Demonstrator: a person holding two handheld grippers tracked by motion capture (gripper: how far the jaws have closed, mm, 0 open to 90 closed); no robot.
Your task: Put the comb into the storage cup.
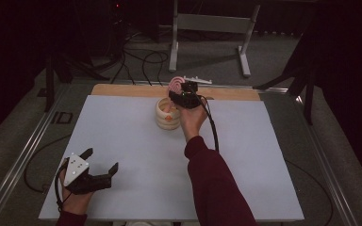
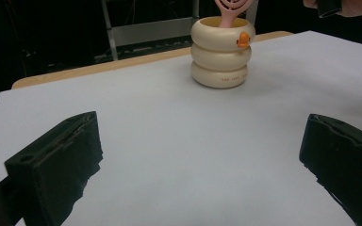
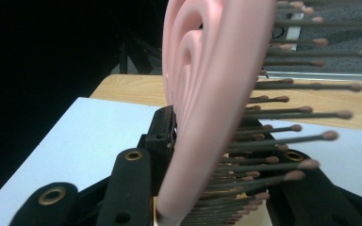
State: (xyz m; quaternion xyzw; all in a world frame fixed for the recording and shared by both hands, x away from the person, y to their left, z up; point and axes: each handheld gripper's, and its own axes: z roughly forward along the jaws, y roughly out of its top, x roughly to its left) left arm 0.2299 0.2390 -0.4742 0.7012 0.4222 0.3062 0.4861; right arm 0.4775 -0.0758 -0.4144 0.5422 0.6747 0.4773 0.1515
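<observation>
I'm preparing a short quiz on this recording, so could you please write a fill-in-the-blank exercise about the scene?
1. The right gripper is shut on a pink ____.
2. The hairbrush stands with its handle in a ____-coloured holder.
3. The left gripper's jaws are ____.
4. The holder stands on a ____ table.

Missing words: hairbrush; cream; open; white

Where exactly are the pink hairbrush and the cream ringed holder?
pink hairbrush (image 3: pixel 207 94), right gripper view, on its curved back.
cream ringed holder (image 2: pixel 221 59), left gripper view, on its middle ring.

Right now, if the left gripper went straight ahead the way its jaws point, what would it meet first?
Probably the cream ringed holder with the pink hairbrush in it; bare white table lies before the left gripper.
</observation>
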